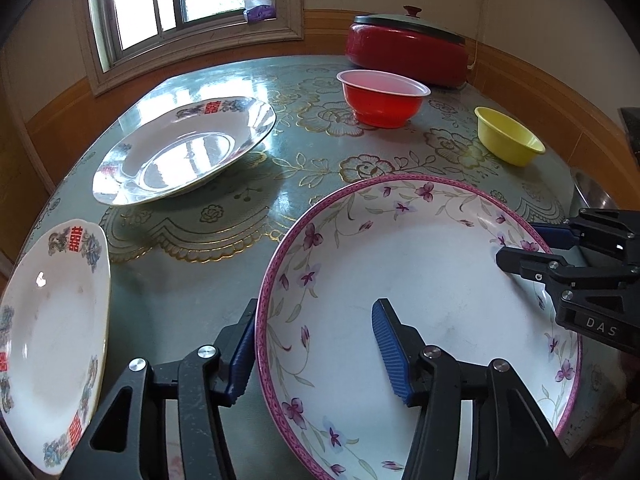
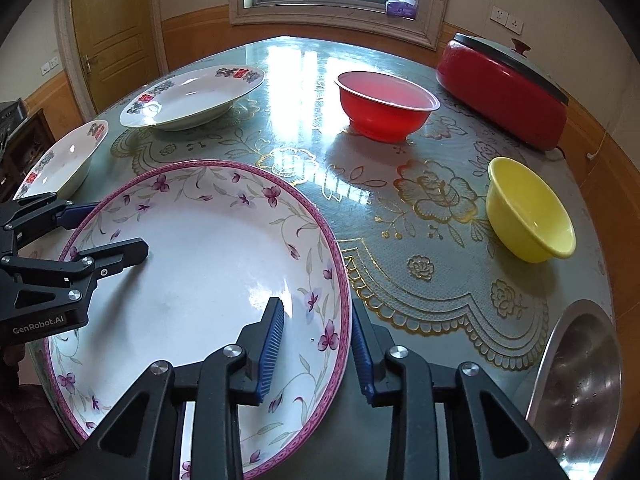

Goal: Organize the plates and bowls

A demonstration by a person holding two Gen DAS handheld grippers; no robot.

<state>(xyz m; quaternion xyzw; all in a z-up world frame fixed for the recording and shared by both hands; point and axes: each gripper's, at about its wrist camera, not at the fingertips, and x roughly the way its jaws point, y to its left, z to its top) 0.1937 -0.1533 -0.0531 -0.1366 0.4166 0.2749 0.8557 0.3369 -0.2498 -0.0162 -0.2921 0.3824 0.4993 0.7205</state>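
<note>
A large white plate [image 1: 420,280] [image 2: 200,272] with purple flowers and a pink rim lies at the near edge of the table. My left gripper [image 1: 316,304] [image 2: 116,232] straddles its left rim, one blue pad just outside the rim and the other well inside over the plate's floor. At the opposite rim my right gripper [image 2: 315,302] [image 1: 520,244] straddles in the same way, outer pad close to the rim, inner pad apart from it. Both are open. Two white plates [image 1: 184,152] [image 1: 52,320] with red characters, a red bowl [image 2: 384,108] and a yellow bowl [image 2: 528,212] stand apart.
A red electric pot [image 2: 504,96] with a lid stands at the far right corner. A steel bowl [image 2: 580,380] sits at the near right edge. The table [image 2: 420,320] has a glossy green floral cover. Walls, a window and a door surround it.
</note>
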